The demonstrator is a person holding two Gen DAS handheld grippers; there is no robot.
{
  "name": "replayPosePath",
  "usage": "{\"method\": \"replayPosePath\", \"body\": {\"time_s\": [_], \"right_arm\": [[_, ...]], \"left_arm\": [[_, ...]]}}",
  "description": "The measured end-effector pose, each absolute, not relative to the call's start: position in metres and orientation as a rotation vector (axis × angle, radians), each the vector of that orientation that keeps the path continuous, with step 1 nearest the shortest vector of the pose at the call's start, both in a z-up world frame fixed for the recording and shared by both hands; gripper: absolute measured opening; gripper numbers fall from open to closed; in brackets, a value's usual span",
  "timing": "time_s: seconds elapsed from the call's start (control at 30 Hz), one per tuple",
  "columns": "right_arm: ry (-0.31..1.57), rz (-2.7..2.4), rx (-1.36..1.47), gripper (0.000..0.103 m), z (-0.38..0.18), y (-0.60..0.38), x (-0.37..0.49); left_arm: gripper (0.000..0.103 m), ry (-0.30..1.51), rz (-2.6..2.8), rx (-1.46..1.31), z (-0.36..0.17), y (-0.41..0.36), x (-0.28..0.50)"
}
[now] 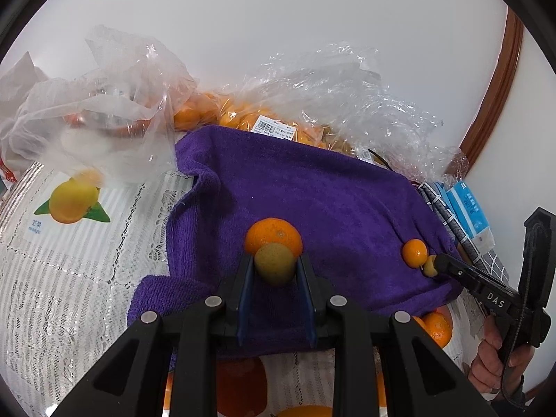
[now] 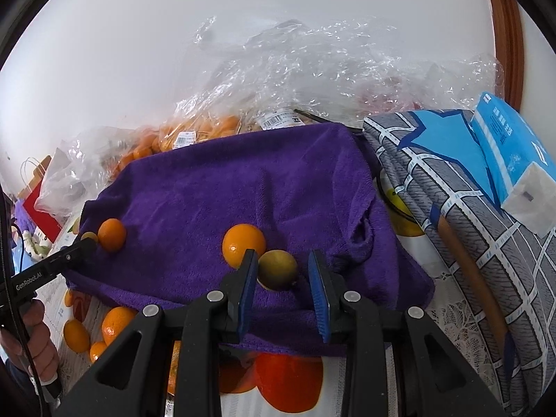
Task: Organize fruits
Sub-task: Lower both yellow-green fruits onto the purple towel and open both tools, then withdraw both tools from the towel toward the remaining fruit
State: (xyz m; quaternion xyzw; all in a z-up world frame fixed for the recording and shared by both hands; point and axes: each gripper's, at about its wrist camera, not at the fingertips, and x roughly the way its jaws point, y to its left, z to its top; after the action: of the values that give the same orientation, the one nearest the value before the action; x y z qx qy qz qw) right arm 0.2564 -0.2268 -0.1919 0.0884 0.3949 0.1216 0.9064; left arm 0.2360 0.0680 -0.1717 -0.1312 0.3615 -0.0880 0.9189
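A purple towel lies on the table; it also shows in the right wrist view. My left gripper is shut on a yellow-green fruit, just in front of an orange. My right gripper is open around another yellow-green fruit that rests on the towel beside a second orange; the pads do not touch it. In the left wrist view the right gripper sits next to that orange.
Clear plastic bags of small oranges lie behind the towel. A folded grey-blue cloth and a blue tissue pack are at the right. Loose oranges sit off the towel's front-left edge. A lace tablecloth covers the table.
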Motion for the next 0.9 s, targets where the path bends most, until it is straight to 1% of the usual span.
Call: {"method": "replayPosePath", "body": {"time_s": [0.03, 0.1, 0.17, 0.2, 0.3, 0.43, 0.6, 0.7, 0.73, 0.8, 0.9], "right_arm": [[0.812, 0.251, 0.187, 0.031, -0.191, -0.228, 0.255], [0.805, 0.244, 0.194, 0.036, -0.188, -0.229, 0.251], [0.8, 0.229, 0.194, 0.044, -0.185, -0.23, 0.246], [0.796, 0.226, 0.19, 0.045, -0.183, -0.229, 0.243], [0.784, 0.239, 0.174, 0.045, -0.177, -0.224, 0.232], [0.789, 0.276, 0.196, 0.046, -0.172, -0.216, 0.212], [0.825, 0.309, 0.178, 0.046, -0.175, -0.198, 0.19], [0.86, 0.295, 0.187, 0.046, -0.181, -0.192, 0.189], [0.869, 0.292, 0.211, 0.046, -0.183, -0.192, 0.189], [0.892, 0.313, 0.245, 0.046, -0.186, -0.192, 0.192], [0.912, 0.322, 0.261, 0.047, -0.19, -0.187, 0.194]], "left_arm": [[0.024, 0.744, -0.181, -0.27, -0.172, 0.068, 0.236], [0.024, 0.742, -0.18, -0.272, -0.172, 0.068, 0.236], [0.026, 0.738, -0.18, -0.271, -0.171, 0.068, 0.235], [0.029, 0.734, -0.183, -0.27, -0.171, 0.068, 0.234], [0.031, 0.718, -0.186, -0.269, -0.168, 0.068, 0.231], [0.039, 0.681, -0.179, -0.262, -0.162, 0.069, 0.227], [0.041, 0.646, -0.158, -0.233, -0.154, 0.068, 0.218], [0.042, 0.633, -0.135, -0.191, -0.147, 0.066, 0.204], [0.046, 0.637, -0.141, -0.188, -0.145, 0.067, 0.196], [0.05, 0.631, -0.149, -0.188, -0.144, 0.07, 0.181], [0.05, 0.617, -0.143, -0.177, -0.144, 0.075, 0.16]]}}
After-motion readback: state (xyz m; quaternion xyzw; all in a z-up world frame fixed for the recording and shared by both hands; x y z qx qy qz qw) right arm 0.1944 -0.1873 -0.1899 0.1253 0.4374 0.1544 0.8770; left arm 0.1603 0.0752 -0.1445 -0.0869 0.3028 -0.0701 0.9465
